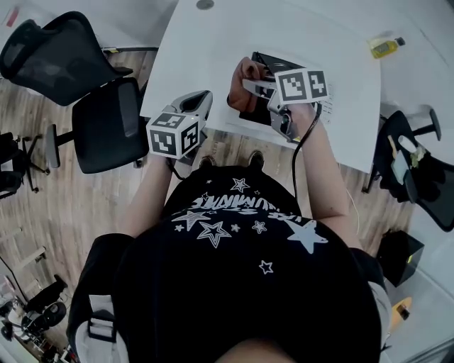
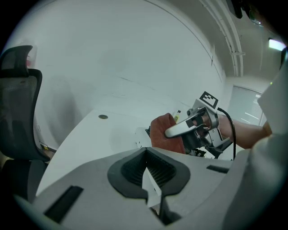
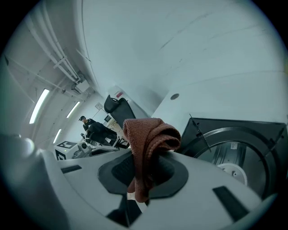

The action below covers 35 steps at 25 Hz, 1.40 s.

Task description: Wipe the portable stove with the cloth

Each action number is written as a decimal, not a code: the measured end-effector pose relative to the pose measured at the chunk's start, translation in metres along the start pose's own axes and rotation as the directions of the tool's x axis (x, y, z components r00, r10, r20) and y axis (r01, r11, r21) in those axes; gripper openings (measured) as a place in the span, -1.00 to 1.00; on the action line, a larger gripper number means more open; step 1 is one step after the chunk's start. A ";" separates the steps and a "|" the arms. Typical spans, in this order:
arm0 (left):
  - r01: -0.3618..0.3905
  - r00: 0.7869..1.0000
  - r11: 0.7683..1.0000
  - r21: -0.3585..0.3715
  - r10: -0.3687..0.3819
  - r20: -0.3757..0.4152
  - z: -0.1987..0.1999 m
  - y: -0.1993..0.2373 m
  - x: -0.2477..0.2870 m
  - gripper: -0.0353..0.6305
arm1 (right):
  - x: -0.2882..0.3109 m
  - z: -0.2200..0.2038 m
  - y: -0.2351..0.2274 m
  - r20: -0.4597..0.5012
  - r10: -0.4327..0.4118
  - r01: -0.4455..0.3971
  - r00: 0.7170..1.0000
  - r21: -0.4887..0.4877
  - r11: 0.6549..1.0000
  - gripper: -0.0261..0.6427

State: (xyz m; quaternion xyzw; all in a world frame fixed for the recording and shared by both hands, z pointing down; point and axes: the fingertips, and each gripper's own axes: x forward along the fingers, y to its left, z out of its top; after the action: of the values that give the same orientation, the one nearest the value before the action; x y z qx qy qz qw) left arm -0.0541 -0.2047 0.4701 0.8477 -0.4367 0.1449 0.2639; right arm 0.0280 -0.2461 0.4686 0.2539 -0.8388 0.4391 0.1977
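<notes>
A black portable stove (image 1: 264, 65) sits near the front edge of a white table (image 1: 213, 49). In the right gripper view its round burner well (image 3: 234, 148) lies close below the jaws. My right gripper (image 1: 250, 86) is shut on a folded reddish-brown cloth (image 1: 245, 74), which bulges out of the jaws (image 3: 150, 137) and hangs just above the stove's left part. My left gripper (image 1: 200, 101) hovers over the table's front edge, left of the stove, its jaws together with nothing in them. From the left gripper view the cloth (image 2: 165, 132) and the right gripper (image 2: 182, 129) show ahead.
A small yellow bottle (image 1: 385, 47) lies at the table's far right. A black office chair (image 1: 85, 78) stands left of the table, and another chair with items on it (image 1: 415, 166) is on the right. A round cable hole (image 1: 205, 4) marks the table's far side.
</notes>
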 end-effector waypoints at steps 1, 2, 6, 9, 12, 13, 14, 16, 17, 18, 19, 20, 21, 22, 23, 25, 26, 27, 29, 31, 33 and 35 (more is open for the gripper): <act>0.006 1.000 1.000 -0.004 -0.006 -0.001 -0.001 0.003 -0.001 -0.88 | 0.006 0.000 0.000 -0.005 0.000 0.000 1.000 0.012 1.000 -0.74; 0.010 1.000 1.000 -0.007 -0.010 -0.002 -0.002 0.005 -0.002 -0.88 | 0.012 -0.001 -0.001 -0.012 -0.002 0.003 1.000 0.022 1.000 -0.74; 0.020 1.000 1.000 -0.018 -0.020 -0.004 -0.006 0.015 -0.005 -0.88 | 0.026 -0.004 -0.007 -0.058 -0.066 0.066 0.996 -0.003 0.998 -0.74; 0.035 0.999 0.999 -0.013 -0.036 -0.016 -0.009 0.021 -0.004 -0.88 | 0.030 -0.007 -0.016 -0.092 -0.136 0.133 0.986 -0.036 0.990 -0.74; 0.049 0.999 0.999 -0.014 -0.050 -0.011 -0.008 0.022 -0.002 -0.88 | 0.031 -0.009 -0.021 -0.110 -0.169 0.164 0.979 -0.047 0.985 -0.74; 0.054 0.998 0.998 -0.015 -0.054 -0.008 -0.007 0.021 -0.001 -0.88 | 0.029 -0.009 -0.022 -0.113 -0.175 0.170 0.978 -0.049 0.984 -0.74; 0.058 0.998 0.998 -0.015 -0.059 -0.007 -0.007 0.019 0.000 -0.88 | 0.028 -0.010 -0.023 -0.115 -0.179 0.174 0.977 -0.049 0.983 -0.74; 0.064 0.998 0.998 -0.013 -0.064 -0.008 -0.007 0.018 0.002 -0.88 | 0.026 -0.010 -0.025 -0.121 -0.183 0.178 0.976 -0.049 0.983 -0.74; 0.065 0.998 0.998 -0.013 -0.065 -0.007 -0.007 0.017 0.002 -0.88 | 0.025 -0.011 -0.026 -0.125 -0.185 0.180 0.975 -0.048 0.982 -0.74; 0.065 0.998 0.998 -0.014 -0.065 -0.006 -0.006 0.017 0.002 -0.88 | 0.023 -0.012 -0.027 -0.127 -0.187 0.183 0.974 -0.047 0.982 -0.74; 0.065 0.998 0.998 -0.014 -0.065 -0.005 -0.006 0.017 0.003 -0.88 | 0.021 -0.012 -0.029 -0.128 -0.191 0.186 0.973 -0.046 0.981 -0.74; 0.065 0.998 0.998 -0.014 -0.065 -0.002 -0.004 0.017 0.004 -0.88 | 0.018 -0.012 -0.031 -0.127 -0.195 0.191 0.972 -0.044 0.981 -0.74; 0.066 0.998 0.998 -0.014 -0.066 0.000 -0.003 0.016 0.004 -0.88 | 0.015 -0.012 -0.034 -0.124 -0.201 0.197 0.972 -0.042 0.979 -0.74; 0.067 0.998 0.998 -0.015 -0.067 0.001 -0.002 0.015 0.005 -0.88 | 0.011 -0.011 -0.036 -0.122 -0.206 0.203 0.971 -0.039 0.978 -0.74; 0.069 0.998 0.998 -0.015 -0.069 0.001 -0.001 0.014 0.006 -0.88 | 0.008 -0.011 -0.038 -0.119 -0.211 0.208 0.970 -0.035 0.977 -0.74; 0.074 0.997 0.997 -0.012 -0.074 0.000 0.000 0.011 0.009 -0.88 | 0.000 -0.011 -0.043 -0.113 -0.219 0.218 0.969 -0.027 0.976 -0.74; 0.077 0.997 0.997 -0.010 -0.077 -0.002 0.000 0.009 0.011 -0.88 | -0.004 -0.012 -0.046 -0.109 -0.222 0.221 0.969 -0.022 0.975 -0.74; 0.080 0.997 0.997 -0.007 -0.080 -0.002 0.000 0.006 0.013 -0.88 | -0.009 -0.013 -0.048 -0.105 -0.224 0.224 0.969 -0.018 0.974 -0.74; 0.087 0.996 0.996 -0.003 -0.087 -0.002 0.001 -0.001 0.016 -0.88 | -0.017 -0.015 -0.051 -0.099 -0.228 0.228 0.969 -0.013 0.974 -0.74; 0.095 0.995 0.995 0.002 -0.095 -0.002 0.002 -0.008 0.020 -0.88 | -0.024 -0.018 -0.054 -0.095 -0.228 0.228 0.969 -0.007 0.974 -0.74; 0.104 0.995 0.995 0.007 -0.104 0.000 0.004 -0.014 0.024 -0.88 | -0.030 -0.019 -0.056 -0.087 -0.226 0.227 0.970 0.003 0.974 -0.74; 0.110 0.994 0.994 0.013 -0.110 0.002 0.006 -0.019 0.028 -0.88 | -0.037 -0.019 -0.059 -0.075 -0.226 0.227 0.971 0.015 0.974 -0.74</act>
State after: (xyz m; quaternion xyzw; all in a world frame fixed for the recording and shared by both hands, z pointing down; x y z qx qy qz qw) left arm -0.0225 -0.2175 0.4720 0.8724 -0.3887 0.1318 0.2654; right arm 0.0944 -0.2492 0.4961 0.3340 -0.7914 0.4323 0.2741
